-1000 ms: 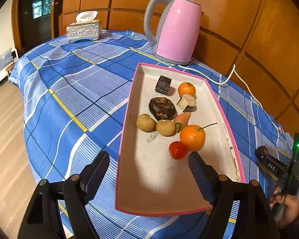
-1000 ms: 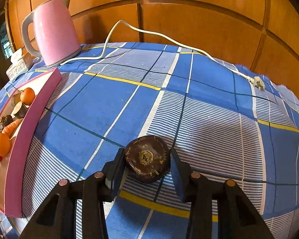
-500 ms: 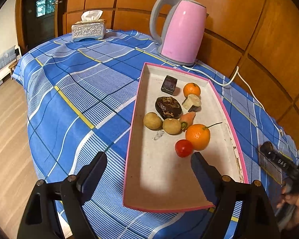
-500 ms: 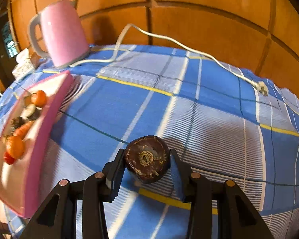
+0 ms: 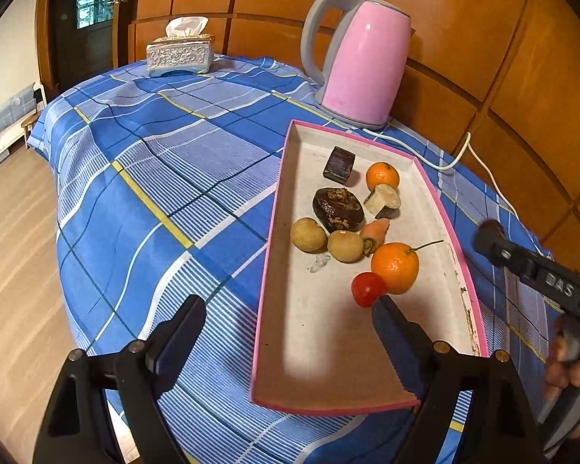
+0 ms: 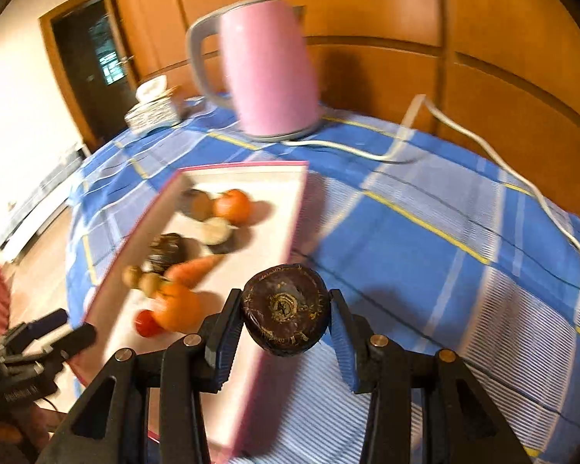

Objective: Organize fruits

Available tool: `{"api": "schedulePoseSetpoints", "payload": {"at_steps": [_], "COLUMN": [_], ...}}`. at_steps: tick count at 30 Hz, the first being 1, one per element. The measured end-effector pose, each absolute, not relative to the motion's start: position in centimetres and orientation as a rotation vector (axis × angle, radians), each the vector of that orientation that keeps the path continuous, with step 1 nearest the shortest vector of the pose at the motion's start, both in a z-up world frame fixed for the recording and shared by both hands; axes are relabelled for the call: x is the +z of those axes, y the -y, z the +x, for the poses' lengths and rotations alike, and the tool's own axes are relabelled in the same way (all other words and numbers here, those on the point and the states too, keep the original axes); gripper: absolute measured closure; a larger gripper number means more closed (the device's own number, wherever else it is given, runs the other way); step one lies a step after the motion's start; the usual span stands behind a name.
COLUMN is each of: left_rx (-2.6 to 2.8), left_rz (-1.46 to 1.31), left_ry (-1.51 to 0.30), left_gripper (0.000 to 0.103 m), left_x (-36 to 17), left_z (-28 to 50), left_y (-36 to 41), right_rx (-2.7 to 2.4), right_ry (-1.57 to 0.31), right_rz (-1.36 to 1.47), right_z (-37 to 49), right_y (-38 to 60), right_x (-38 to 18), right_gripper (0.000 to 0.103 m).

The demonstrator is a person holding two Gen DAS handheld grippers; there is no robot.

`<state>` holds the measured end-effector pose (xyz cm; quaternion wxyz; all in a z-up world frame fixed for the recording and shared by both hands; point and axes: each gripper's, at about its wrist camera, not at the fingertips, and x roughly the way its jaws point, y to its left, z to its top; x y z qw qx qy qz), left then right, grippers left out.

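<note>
Blue plaid cloth (image 5: 143, 178) before wood panelling (image 5: 522, 38); left tongs (image 5: 290, 332) wide, empty; right tongs (image 6: 286, 321) clamp dark fruit (image 6: 284, 307).

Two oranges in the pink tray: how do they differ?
The near orange is bigger and has a thin stem sticking out; the far orange is smaller, no stem visible. Near one touches the cherry tomato; far one sits against the pale cut piece. Both are round, orange and loose in the tray.
</note>
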<state>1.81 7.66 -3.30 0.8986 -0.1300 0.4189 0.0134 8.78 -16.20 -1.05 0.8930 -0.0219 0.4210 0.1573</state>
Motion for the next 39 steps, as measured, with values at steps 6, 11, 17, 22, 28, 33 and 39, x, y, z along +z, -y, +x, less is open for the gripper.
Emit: {"api": "schedulePoseSetpoints", "payload": {"at_steps": [6, 11, 17, 22, 28, 33, 39], "left_rx": [0.033, 0.040, 0.042, 0.050, 0.064, 0.074, 0.063], "left_rz": [-0.269, -0.273, -0.261, -0.250, -0.231, -0.220, -0.196], "left_ry": [-0.876, -0.885, -0.883, -0.868, -0.838, -0.791, -0.743], "left_gripper": [0.015, 0.015, 0.014, 0.008, 0.002, 0.000, 0.000], "left_x": [-3.6, -4.0, -3.9, -3.6, -2.9, -2.1, -1.0], "left_z": [2.0, 2.2, 2.1, 1.9, 1.4, 0.8, 0.1], "left_y": [-7.9, -8.0, -7.7, -7.6, -7.4, -7.1, -6.4], "right_rx": [0.354, 0.345, 0.318, 0.290, 0.243, 0.184, 0.097], "right_ry": [-0.897, -0.897, -0.891, -0.871, -0.834, -0.784, -0.738], "right_rz": [-0.101, -0.114, -0.092, -0.074, -0.065, -0.073, -0.061], "right_z": [10.7, 11.1, 10.1, 8.9, 6.7, 4.4, 2.1], "right_y": [12.0, 11.3, 12.6, 13.4, 14.1, 14.6, 15.6], "right_x": [-2.3, -3.1, -3.3, -2.9, -2.3, -1.6, -1.4], "right_gripper": [0.058, 0.045, 0.045, 0.045, 0.045, 0.040, 0.038]}}
